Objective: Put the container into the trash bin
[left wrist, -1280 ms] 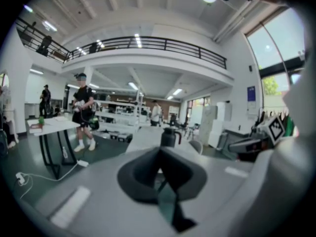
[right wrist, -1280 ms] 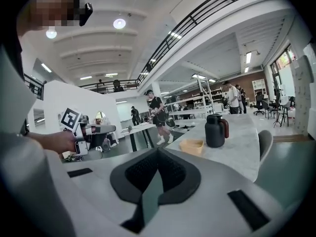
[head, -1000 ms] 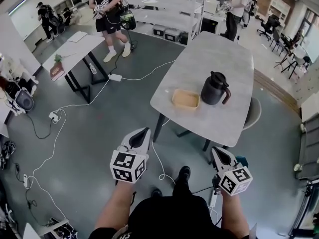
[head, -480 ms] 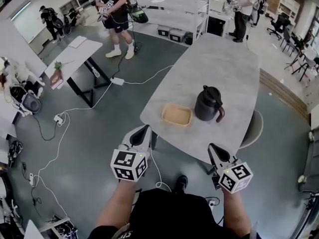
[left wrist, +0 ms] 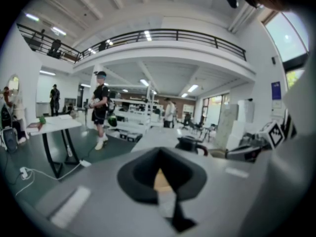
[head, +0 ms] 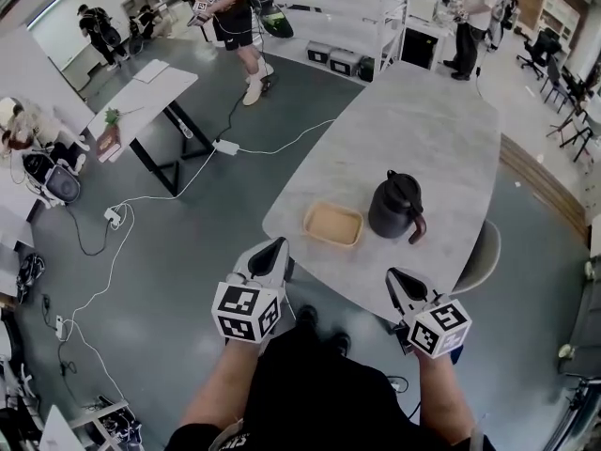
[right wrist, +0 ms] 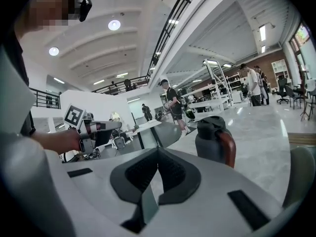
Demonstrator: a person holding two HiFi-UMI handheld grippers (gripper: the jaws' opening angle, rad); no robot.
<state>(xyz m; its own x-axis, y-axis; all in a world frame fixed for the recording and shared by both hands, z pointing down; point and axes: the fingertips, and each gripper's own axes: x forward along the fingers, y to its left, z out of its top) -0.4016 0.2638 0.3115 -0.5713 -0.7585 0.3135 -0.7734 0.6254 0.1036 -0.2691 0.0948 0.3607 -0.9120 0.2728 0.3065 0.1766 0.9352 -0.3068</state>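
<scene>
A shallow tan container point(head: 332, 224) lies near the front edge of a grey table point(head: 413, 130). A black jug point(head: 398, 207) stands just right of it. My left gripper point(head: 274, 249) hangs shut and empty in front of the table's near left corner, pointing at the container. In the left gripper view the container point(left wrist: 160, 180) shows just beyond the closed tips point(left wrist: 159, 152). My right gripper point(head: 393, 277) is shut and empty at the table's front edge, below the jug. In the right gripper view the jug point(right wrist: 212, 137) stands ahead of the tips point(right wrist: 158, 151).
A grey chair point(head: 483, 248) is tucked at the table's right side. White cables point(head: 117, 252) trail over the floor on the left. A white side table point(head: 141, 92) stands at the left, shelving point(head: 319, 17) and people point(head: 235, 7) farther back.
The table with the container and jug has come nearer and both grippers now reach its front edge. The person at the back has walked on to the right.
</scene>
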